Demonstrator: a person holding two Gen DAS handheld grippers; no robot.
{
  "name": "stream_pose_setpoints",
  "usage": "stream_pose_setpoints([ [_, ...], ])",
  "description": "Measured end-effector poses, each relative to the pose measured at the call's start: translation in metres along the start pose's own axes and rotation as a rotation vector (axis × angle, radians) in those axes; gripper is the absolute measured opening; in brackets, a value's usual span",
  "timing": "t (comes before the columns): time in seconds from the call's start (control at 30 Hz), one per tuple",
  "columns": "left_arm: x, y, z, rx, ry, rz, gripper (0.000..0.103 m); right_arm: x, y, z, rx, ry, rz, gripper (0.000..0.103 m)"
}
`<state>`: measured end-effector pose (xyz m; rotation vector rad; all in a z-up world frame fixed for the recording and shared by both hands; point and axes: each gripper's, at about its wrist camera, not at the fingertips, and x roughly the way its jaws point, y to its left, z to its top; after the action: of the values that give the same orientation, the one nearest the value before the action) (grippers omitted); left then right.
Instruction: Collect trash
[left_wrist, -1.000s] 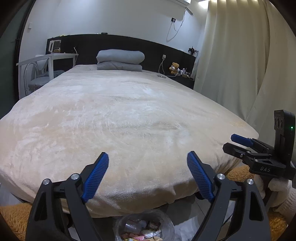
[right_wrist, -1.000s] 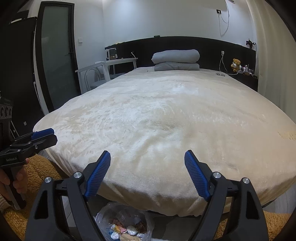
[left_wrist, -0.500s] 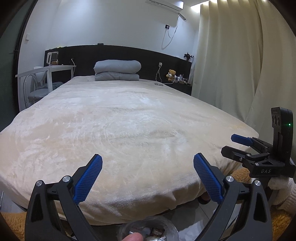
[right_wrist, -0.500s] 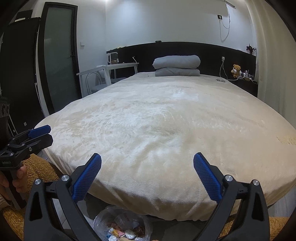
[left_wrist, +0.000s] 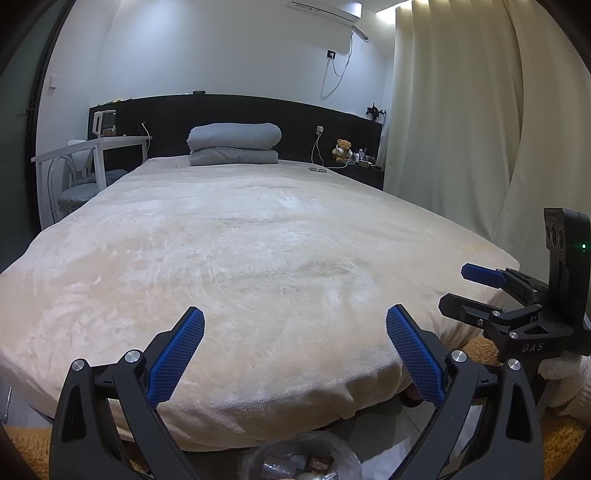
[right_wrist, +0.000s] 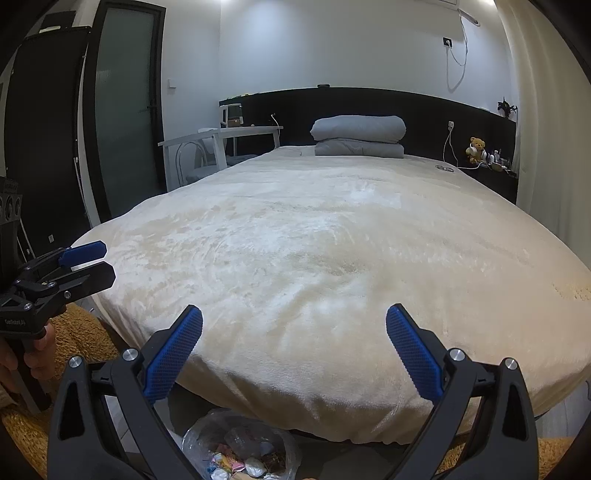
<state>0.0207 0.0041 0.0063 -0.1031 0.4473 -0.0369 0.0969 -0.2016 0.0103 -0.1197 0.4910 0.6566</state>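
Note:
A clear plastic trash bag (right_wrist: 240, 446) full of wrappers lies on the floor at the foot of the bed, just below and between my right gripper's fingers. The left wrist view shows only the top of the bag (left_wrist: 303, 458) at the bottom edge. My left gripper (left_wrist: 295, 314) stands wide open over the bed's near edge with nothing between its blue pads. My right gripper (right_wrist: 294, 312) is equally wide open and empty. Each gripper shows in the other's view: the right gripper (left_wrist: 461, 290) at the right, the left gripper (right_wrist: 98, 264) at the left, held by a hand (right_wrist: 37, 350).
The bed's cream blanket (left_wrist: 258, 258) fills the middle, with a folded grey quilt (left_wrist: 232, 144) and eyeglasses (left_wrist: 317, 170) at the far end. A white desk and chair (right_wrist: 207, 151) stand to the left, curtains (left_wrist: 461, 129) to the right. An orange rug (right_wrist: 74, 332) covers the floor.
Both grippers' jaws have spread wider than a second ago. Both views have tipped up a little, so the trash bag sits lower in each frame.

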Motion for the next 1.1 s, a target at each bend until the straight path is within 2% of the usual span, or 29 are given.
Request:
stream_pose_setpoints([
  [1.1, -0.0007, -0.0006, 0.0017, -0.01, -0.002, 0.021, 0.097, 0.0, 0.0008, 0.0013, -0.005, 0.0, -0.006, 0.098],
])
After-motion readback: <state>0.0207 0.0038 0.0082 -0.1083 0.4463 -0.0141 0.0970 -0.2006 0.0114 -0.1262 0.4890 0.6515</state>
